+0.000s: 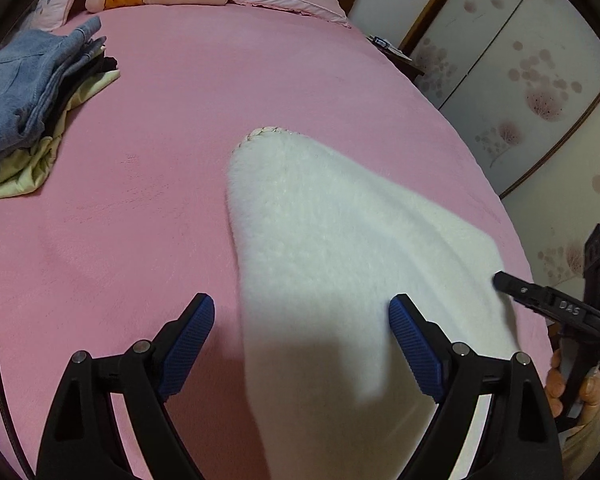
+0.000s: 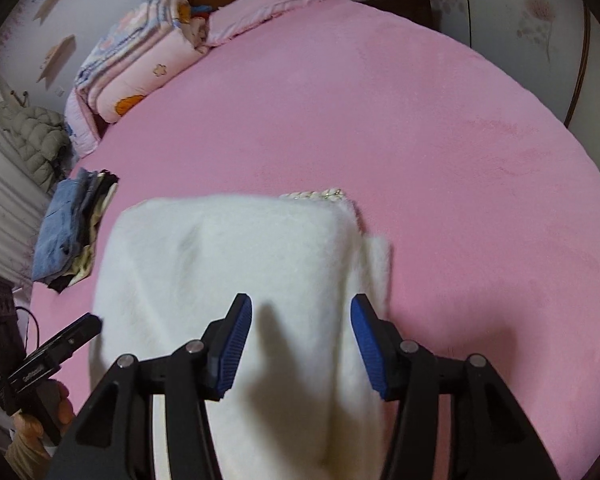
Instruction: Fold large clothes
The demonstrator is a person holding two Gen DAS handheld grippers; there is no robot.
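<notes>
While both jaws gape, the white fleece garment (image 2: 236,264) lies between them on the pink bed (image 2: 440,120)

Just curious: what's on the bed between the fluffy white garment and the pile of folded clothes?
Nothing: only bare pink bedsheet lies between the fluffy white garment and the pile of folded clothes, seen in the left wrist view.

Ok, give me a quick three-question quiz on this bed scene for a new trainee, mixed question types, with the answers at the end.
1. True or false: the left hand-held gripper is shut on the white fluffy garment.
2. Which lies on top of the clothes pile? A) denim B) a towel C) a red scarf
3. Fill in: the bed sheet is ____ in colour.

Key: 1 false, both the left and the right hand-held gripper stand open above the garment; 2 A; 3 pink.
</notes>
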